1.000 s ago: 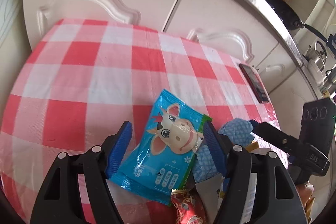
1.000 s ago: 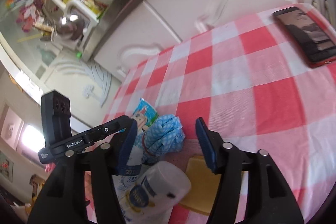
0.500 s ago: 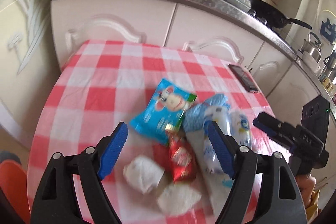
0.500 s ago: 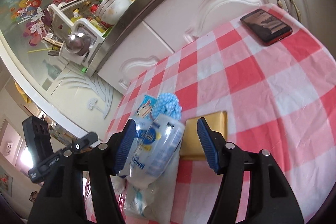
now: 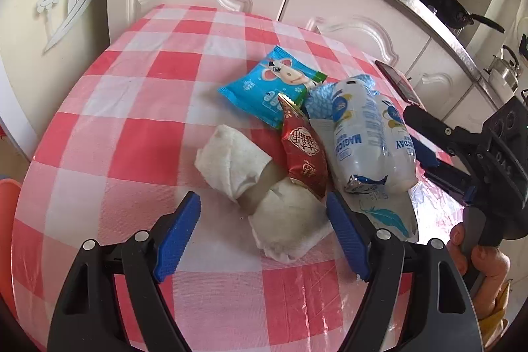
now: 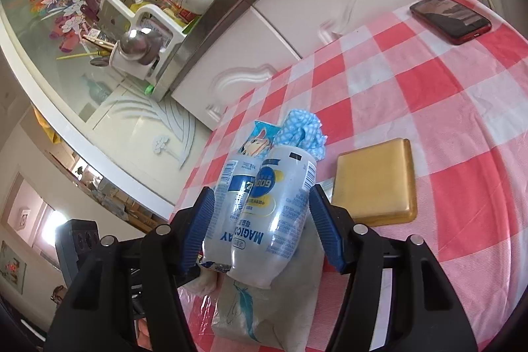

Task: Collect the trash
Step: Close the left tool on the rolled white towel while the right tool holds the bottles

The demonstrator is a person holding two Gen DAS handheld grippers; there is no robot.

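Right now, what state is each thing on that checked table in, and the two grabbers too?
Left gripper: open, empty.
Right gripper: around the bottles, grip unclear.
Bottles: empty, crushed, lying down.
Blue packet: lying flat.
Red wrapper: crumpled.
Tissues: wadded.
Blue cloth: bunched up.
Phone: face up, screen dark.
Yellow tray: upside down, it seems.

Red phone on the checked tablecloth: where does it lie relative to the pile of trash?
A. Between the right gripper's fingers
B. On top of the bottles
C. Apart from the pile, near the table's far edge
C: the red phone lies alone near the table's edge, well beyond the plastic bottles.
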